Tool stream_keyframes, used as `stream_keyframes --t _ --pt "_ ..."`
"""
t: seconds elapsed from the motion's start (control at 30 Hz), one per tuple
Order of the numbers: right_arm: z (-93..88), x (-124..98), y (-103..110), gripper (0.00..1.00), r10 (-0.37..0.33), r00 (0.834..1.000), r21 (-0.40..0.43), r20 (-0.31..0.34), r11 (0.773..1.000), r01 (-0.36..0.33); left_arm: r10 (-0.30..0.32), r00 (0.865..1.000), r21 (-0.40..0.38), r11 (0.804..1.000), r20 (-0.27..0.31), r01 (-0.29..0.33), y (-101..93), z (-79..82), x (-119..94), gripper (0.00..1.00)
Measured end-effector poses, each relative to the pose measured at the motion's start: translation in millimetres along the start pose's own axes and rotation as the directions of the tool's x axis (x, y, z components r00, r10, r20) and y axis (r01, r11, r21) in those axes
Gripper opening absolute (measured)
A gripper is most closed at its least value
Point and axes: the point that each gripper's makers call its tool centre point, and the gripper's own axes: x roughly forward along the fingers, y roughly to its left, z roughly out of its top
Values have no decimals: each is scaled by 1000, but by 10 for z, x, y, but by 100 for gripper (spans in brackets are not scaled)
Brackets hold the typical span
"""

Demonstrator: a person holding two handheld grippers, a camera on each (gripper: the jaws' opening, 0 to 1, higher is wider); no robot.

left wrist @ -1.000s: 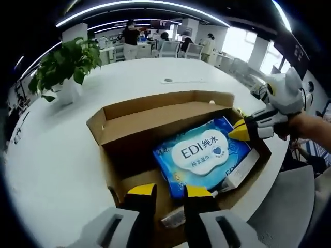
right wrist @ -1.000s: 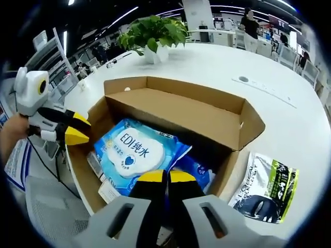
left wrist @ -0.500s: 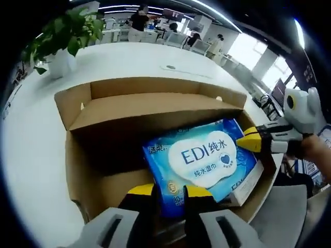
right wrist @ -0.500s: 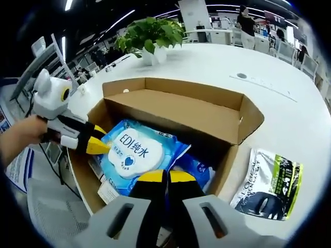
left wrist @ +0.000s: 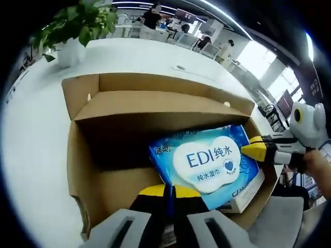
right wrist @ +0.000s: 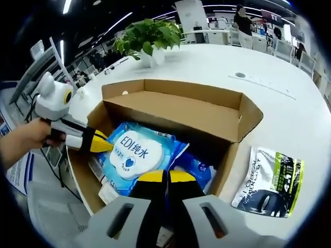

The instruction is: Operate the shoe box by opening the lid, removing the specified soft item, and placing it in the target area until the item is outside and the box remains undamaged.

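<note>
Open shoe box (right wrist: 176, 111), wipes pack (left wrist: 207, 163) inside, black-green pouch (right wrist: 269, 181) beside

A broad white tabletop (right wrist: 269, 67) with a curved edge carries a potted green plant (right wrist: 149, 36) near its far edge and a small round port (right wrist: 240, 75). Beyond it lies an open-plan office with desks, chairs (left wrist: 182, 40) and people, bright windows (left wrist: 261, 59), and ceiling light strips (right wrist: 120, 21).
</note>
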Motion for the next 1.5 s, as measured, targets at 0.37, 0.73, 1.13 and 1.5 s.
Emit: stream_keyframes --t 0.37,0.73,1.13,1.5 --pt "78 -64 29 0 -3 999 24 33 1000 3 0 999 -2 1000 32 0 -48 71 -147 0" --pt "195 -207 72 0 5 997 47 76 999 -9 5 996 17 1000 86 -7 -140 167 -332 0" --pt "314 -460 122 0 21 992 41 121 999 -26 -20 991 44 999 130 14 -305 271 -536 0" --pt "343 -667 67 0 14 989 57 146 998 -22 -56 987 57 997 153 48 -506 342 -607 0"
